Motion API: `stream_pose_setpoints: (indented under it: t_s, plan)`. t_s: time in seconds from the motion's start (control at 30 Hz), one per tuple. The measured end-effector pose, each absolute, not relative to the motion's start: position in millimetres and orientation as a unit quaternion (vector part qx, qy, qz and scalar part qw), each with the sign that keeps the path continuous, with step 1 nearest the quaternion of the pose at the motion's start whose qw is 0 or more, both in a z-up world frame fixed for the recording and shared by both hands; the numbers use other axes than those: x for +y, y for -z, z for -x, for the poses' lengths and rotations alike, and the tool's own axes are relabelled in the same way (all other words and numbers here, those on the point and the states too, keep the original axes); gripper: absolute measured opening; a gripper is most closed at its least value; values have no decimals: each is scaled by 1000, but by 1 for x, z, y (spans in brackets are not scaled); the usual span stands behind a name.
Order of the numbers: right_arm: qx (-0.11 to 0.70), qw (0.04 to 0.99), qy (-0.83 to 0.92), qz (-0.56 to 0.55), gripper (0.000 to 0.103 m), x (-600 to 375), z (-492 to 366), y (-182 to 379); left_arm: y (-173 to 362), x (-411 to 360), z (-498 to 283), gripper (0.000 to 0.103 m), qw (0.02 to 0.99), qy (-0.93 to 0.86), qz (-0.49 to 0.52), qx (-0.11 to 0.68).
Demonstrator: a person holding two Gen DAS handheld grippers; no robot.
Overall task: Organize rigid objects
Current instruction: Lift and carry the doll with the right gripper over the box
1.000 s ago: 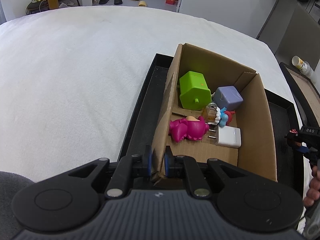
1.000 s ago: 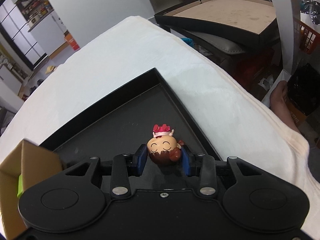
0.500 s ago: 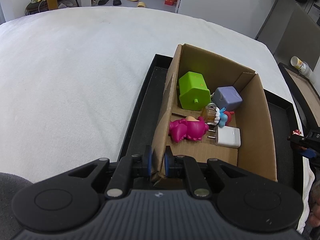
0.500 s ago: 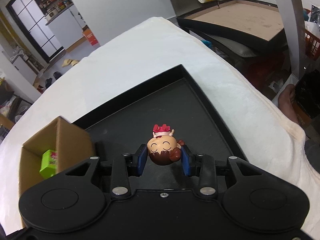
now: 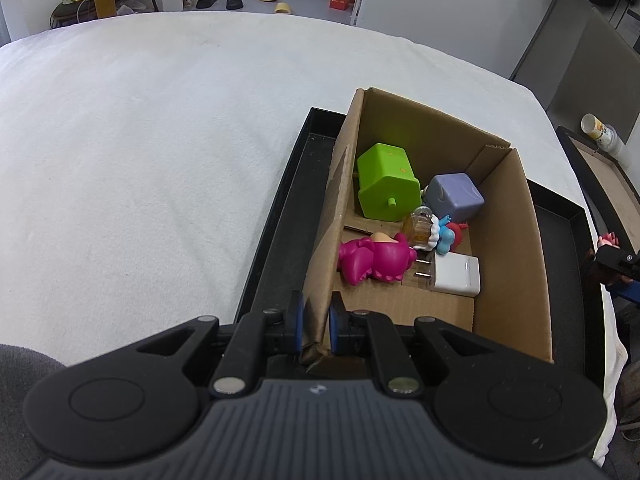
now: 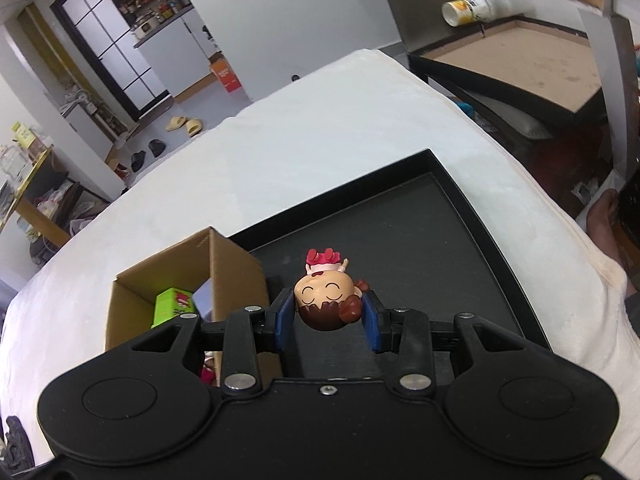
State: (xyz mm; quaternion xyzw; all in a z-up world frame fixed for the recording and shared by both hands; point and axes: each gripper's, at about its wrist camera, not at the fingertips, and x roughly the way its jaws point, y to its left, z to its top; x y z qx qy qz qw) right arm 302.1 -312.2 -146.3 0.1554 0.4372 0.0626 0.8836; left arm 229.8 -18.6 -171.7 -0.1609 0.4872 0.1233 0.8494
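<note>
Right tongs (image 6: 327, 316): clamped on the upside-down figurine (image 6: 326, 304), lifted above the black tray (image 6: 460, 248), beside the cardboard box (image 6: 224, 264). Left tongs (image 5: 316, 322): pinching the box's near wall corner, steadying it. Carry sideways over the rim, lower into the bare floor patch near the white charger (image 5: 456, 276), then release; keep the box pinned meanwhile.

The cardboard box (image 5: 508, 240) is matt brown corrugated paper, frayed at its near corner. The toy figure (image 6: 326, 304) looks like glossy smooth plastic, like the green block (image 5: 386, 188) and white charger (image 5: 458, 276). The black tray (image 6: 400, 216) is matt, and the white cloth (image 5: 140, 160) beneath is soft and nubbly
</note>
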Motion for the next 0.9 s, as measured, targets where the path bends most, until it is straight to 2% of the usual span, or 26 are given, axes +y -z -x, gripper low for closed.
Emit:
stream_pose_setpoints:
  t_s: [0.67,0.9]
  plan:
    - [426,886,-139,-122,36,-258,-302,127,174,-16,-229,11,849,-124,168,486]
    - [441,877,-179,-73,36,-229,-300,132,174,-10,-228,12,847,-121,184,483]
